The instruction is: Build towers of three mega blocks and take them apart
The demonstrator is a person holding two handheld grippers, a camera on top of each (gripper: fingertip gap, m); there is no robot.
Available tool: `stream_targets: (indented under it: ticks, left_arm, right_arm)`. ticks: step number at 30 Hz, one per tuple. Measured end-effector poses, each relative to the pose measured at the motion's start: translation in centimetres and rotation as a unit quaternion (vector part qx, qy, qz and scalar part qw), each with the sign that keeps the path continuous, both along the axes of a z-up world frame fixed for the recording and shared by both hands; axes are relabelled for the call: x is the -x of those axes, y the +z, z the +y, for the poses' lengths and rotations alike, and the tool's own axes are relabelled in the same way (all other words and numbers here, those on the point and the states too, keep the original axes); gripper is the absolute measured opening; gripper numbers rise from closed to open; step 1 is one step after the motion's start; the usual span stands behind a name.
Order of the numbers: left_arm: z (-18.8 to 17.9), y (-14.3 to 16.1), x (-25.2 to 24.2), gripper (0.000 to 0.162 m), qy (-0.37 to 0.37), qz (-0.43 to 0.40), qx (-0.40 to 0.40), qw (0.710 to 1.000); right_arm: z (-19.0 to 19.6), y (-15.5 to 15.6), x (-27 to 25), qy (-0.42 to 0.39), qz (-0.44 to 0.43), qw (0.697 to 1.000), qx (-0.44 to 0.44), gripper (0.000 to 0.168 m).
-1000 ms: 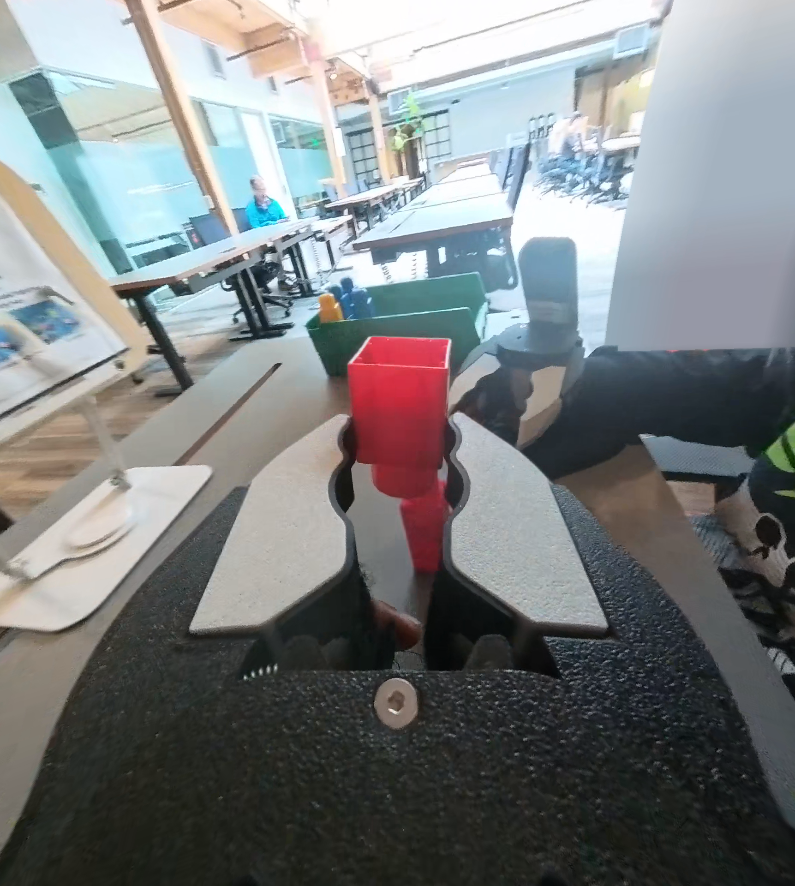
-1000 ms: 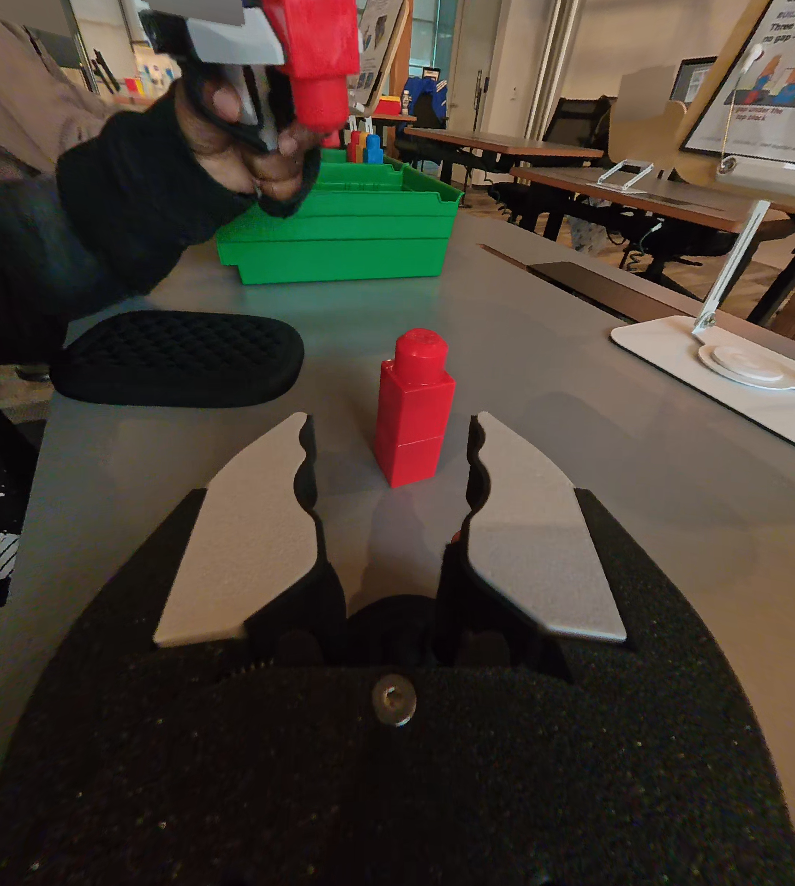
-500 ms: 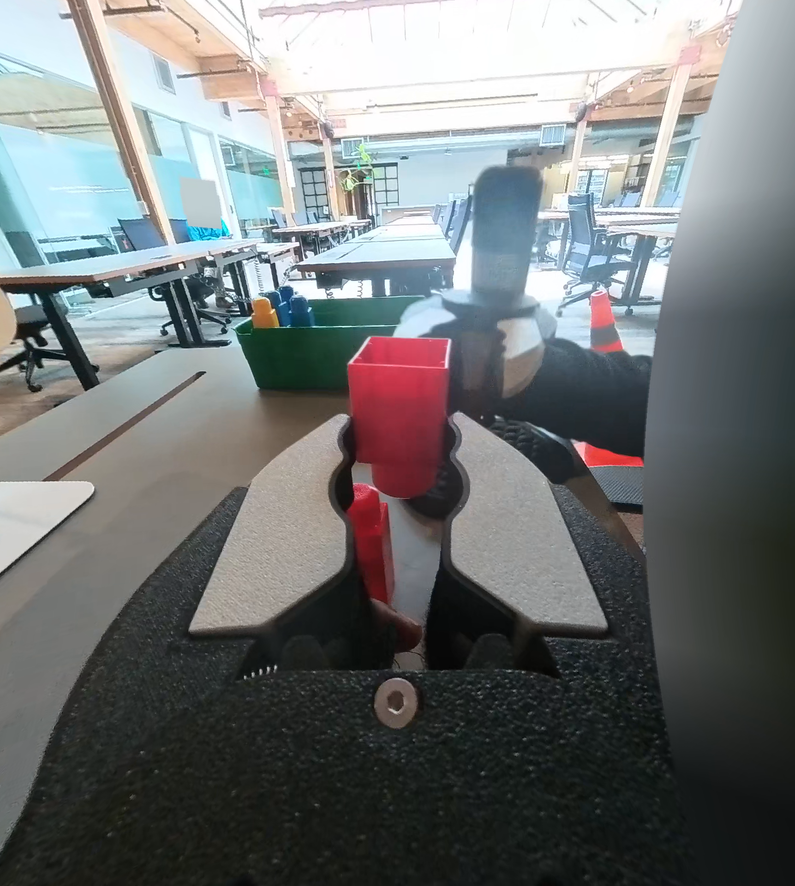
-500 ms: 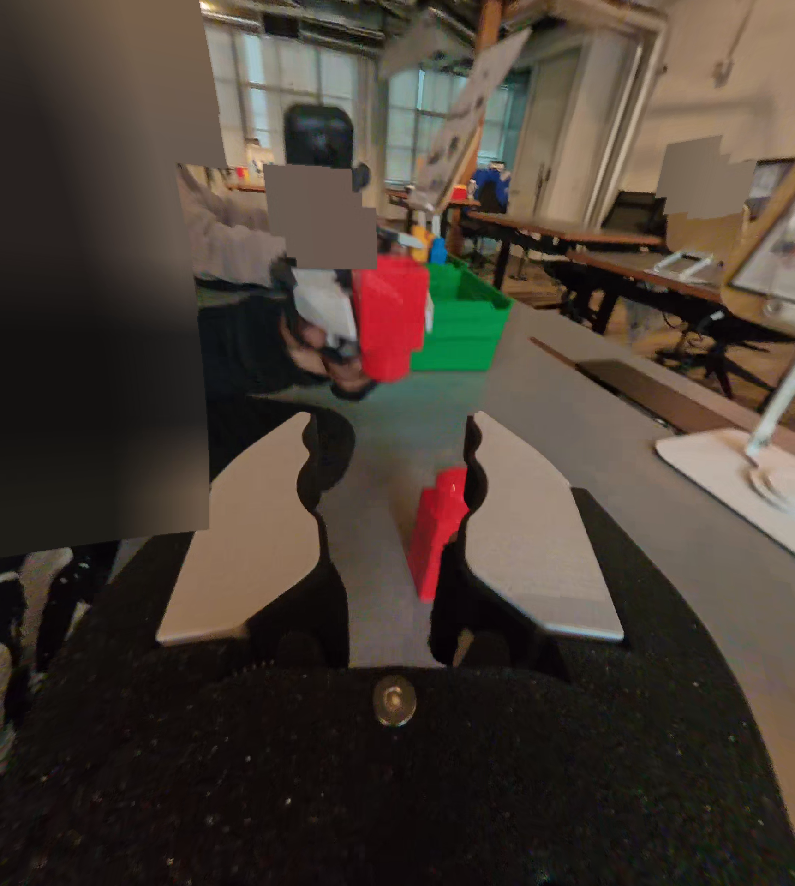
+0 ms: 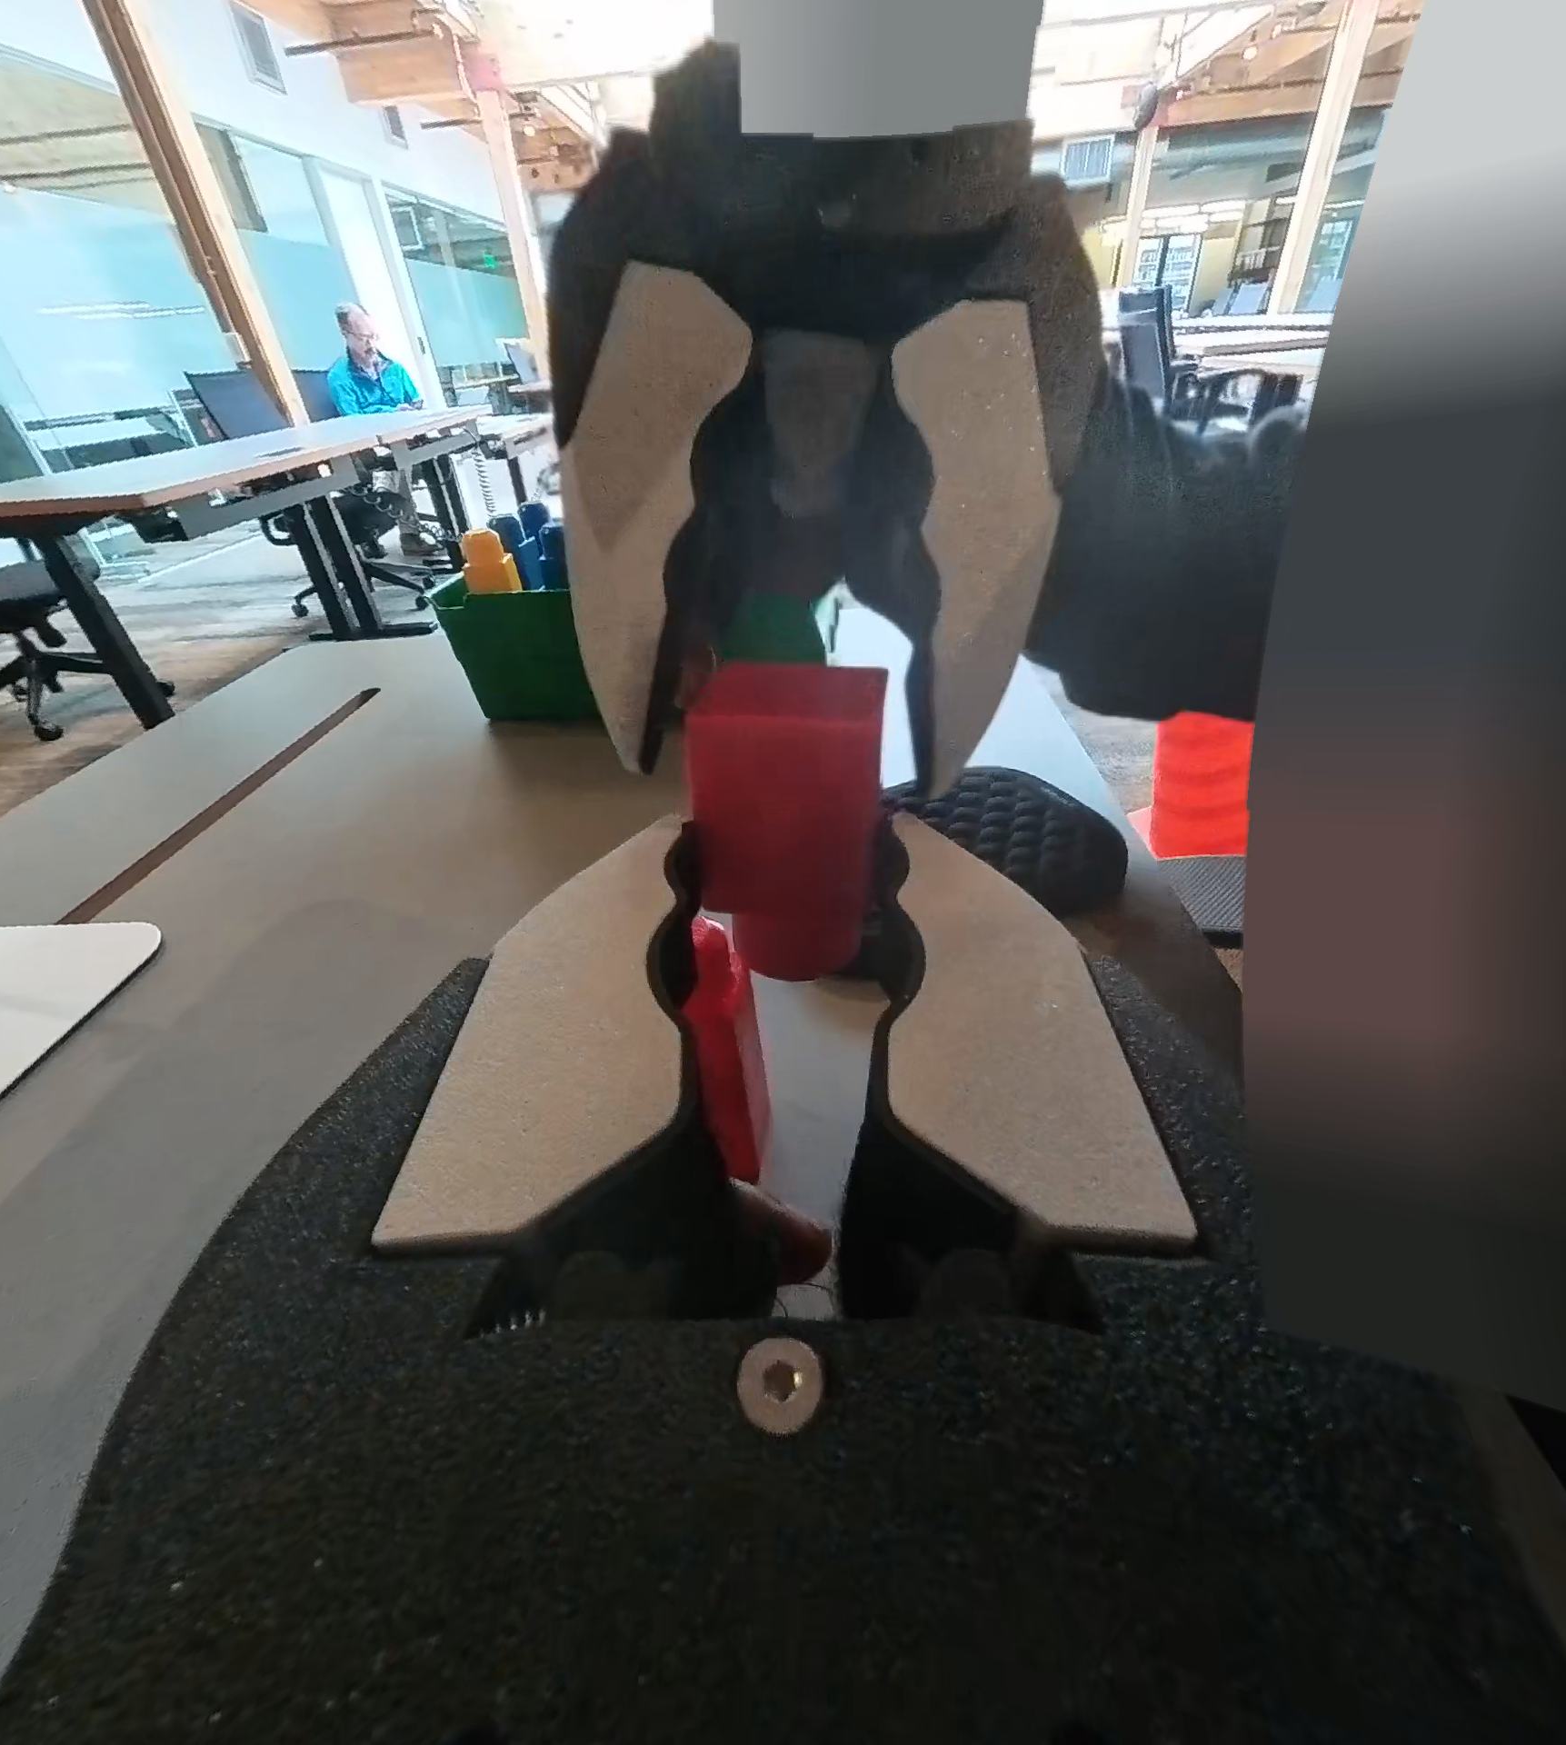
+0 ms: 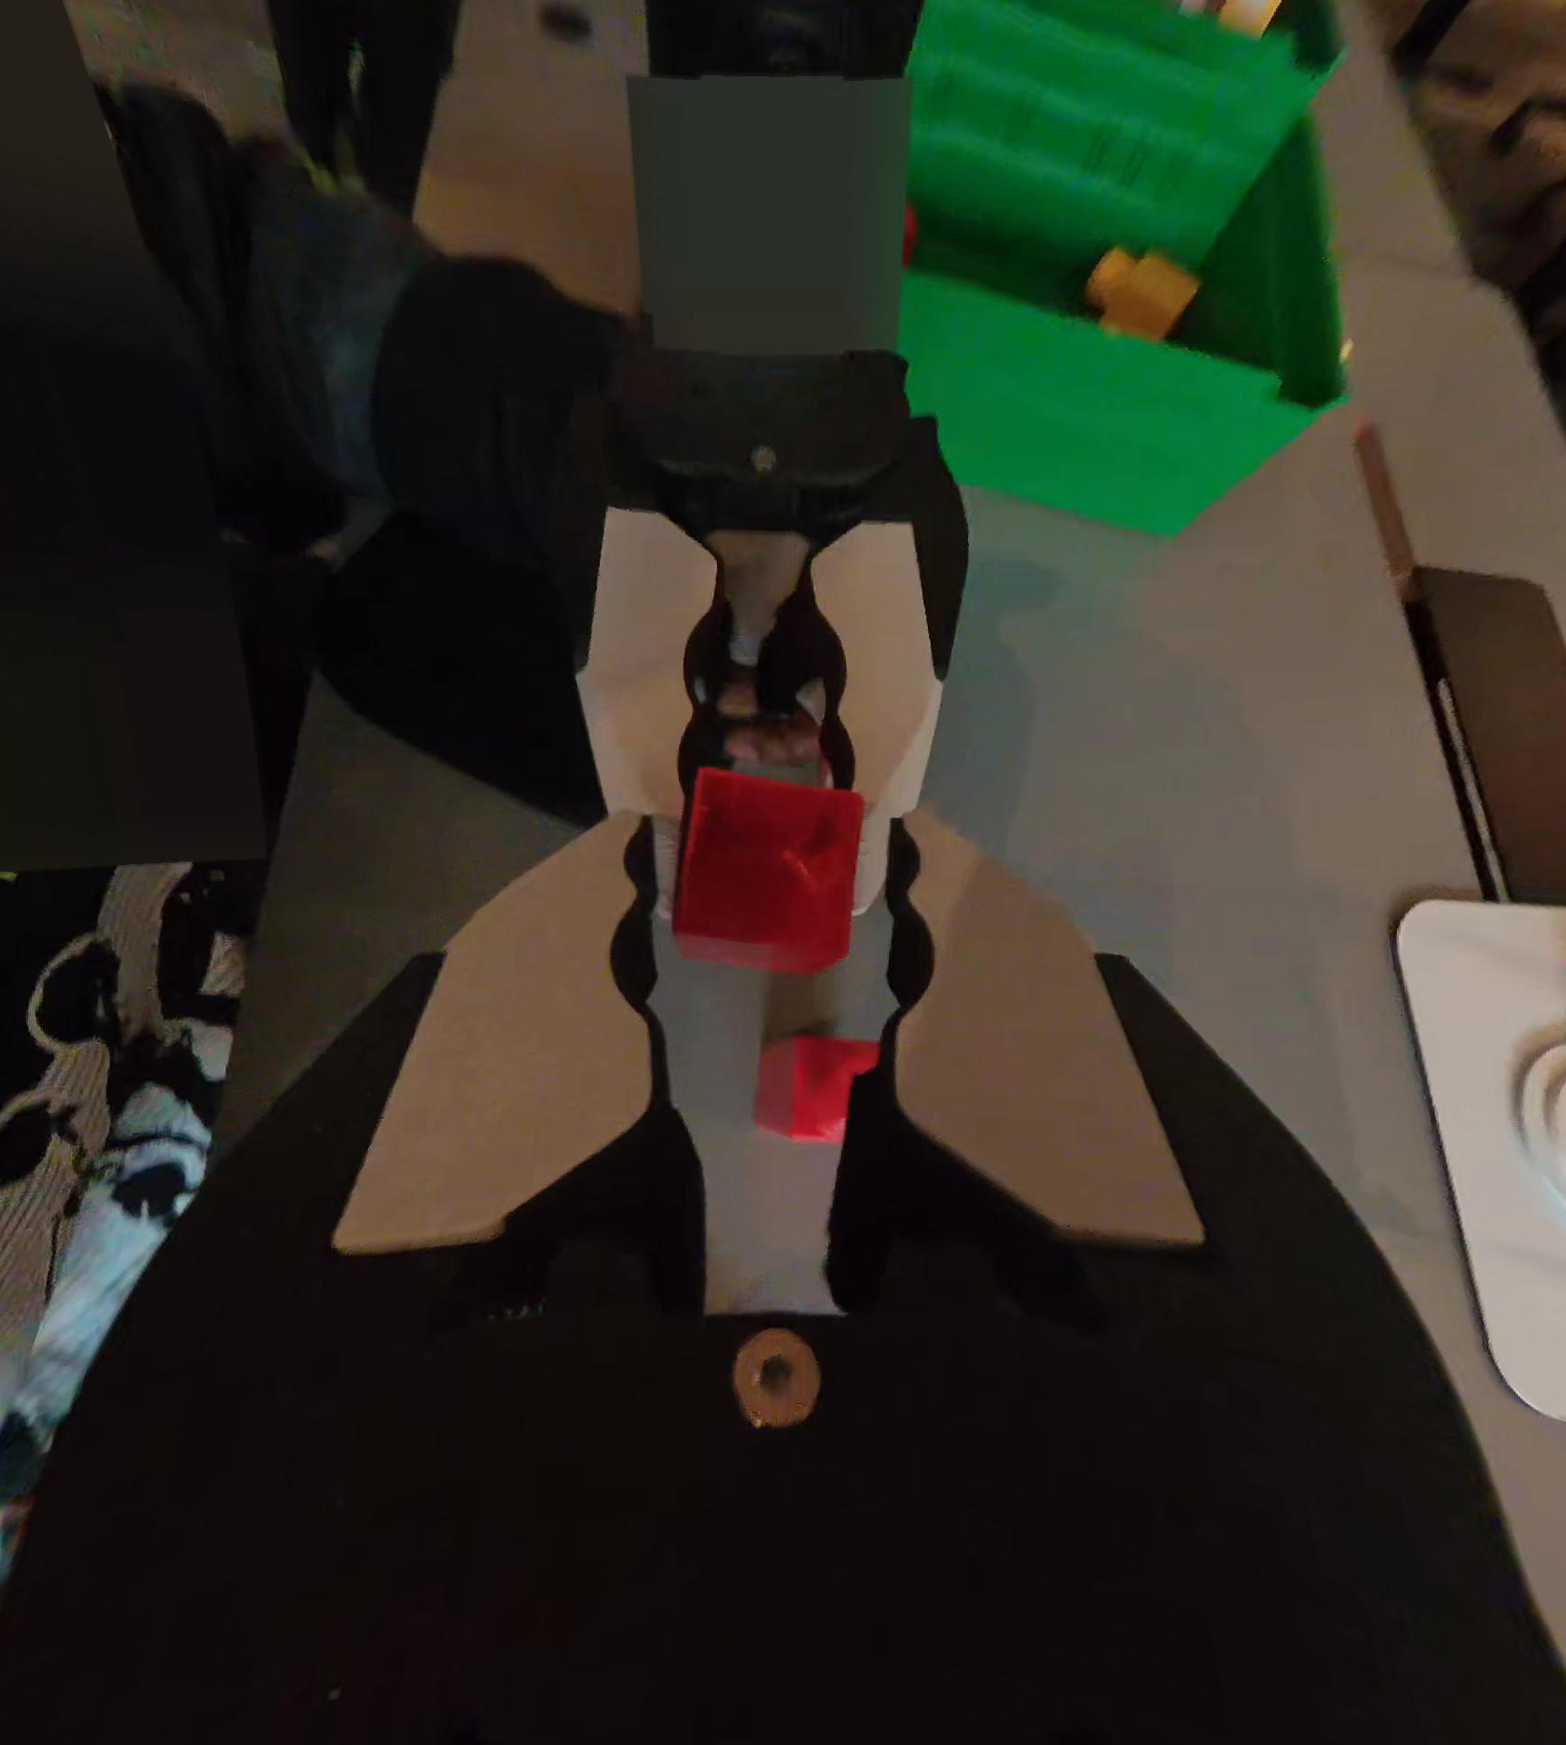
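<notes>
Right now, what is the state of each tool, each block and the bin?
Left tool: shut on the red block.
Right tool: open, holds nothing.
Red block: in the air, hollow side up.
Red stack: upright on the table.
Green bin: open, blocks inside.

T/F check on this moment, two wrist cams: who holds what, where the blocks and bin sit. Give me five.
1. The left gripper is shut on a red block. True.
2. The right gripper grips that block too. False: its jaws stand open, apart from the block.
3. A red stack stands on the table below. True.
4. The green bin holds nothing. False: a yellow block lies inside.
5. The held block is already pressed onto the stack. False: it is above it, apart.
</notes>
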State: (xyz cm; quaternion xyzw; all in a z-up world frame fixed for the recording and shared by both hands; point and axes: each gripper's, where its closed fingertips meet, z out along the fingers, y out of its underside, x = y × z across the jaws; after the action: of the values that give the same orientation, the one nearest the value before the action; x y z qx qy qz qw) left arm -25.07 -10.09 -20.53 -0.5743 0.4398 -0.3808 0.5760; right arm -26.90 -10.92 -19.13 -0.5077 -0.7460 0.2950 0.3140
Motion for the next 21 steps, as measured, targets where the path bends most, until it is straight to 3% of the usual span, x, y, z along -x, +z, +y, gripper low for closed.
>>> stream_targets:
  ticks: [3, 6, 8, 11, 15, 21]
  left_arm:
    - [0.2, -0.2, 0.2, 0.035, 0.008, 0.007, -0.001, 1.0]
    - [0.2, 0.2, 0.4, 0.035, 0.009, -0.008, -0.006, 1.0]
    - [0.3, 0.9, 0.8, 0.037, 0.012, -0.035, -0.003, 0.999]
    - [0.5, 1.7, 1.4, 0.053, 0.012, -0.076, 0.015, 0.997]
    - [0.8, 2.1, 1.6, 0.065, 0.012, -0.125, 0.035, 0.991]
    - [0.6, 2.3, 1.0, 0.064, 0.001, -0.152, 0.044, 0.987]
  right_arm:
    - [0.3, -0.7, 0.0, 0.003, -0.054, 0.998, -0.032, 0.036]
    - [0.3, -0.2, 0.3, 0.007, -0.029, 0.999, -0.025, 0.035]
    - [0.5, 0.5, 0.5, 0.005, 0.018, 1.0, -0.012, 0.035]
    - [0.6, 2.2, 0.6, 0.005, 0.118, 0.993, 0.026, 0.034]
    - [0.8, 4.5, 0.4, -0.007, 0.264, 0.96, 0.091, 0.034]
    - [0.9, 4.9, 0.7, -0.037, 0.373, 0.914, 0.155, 0.034]
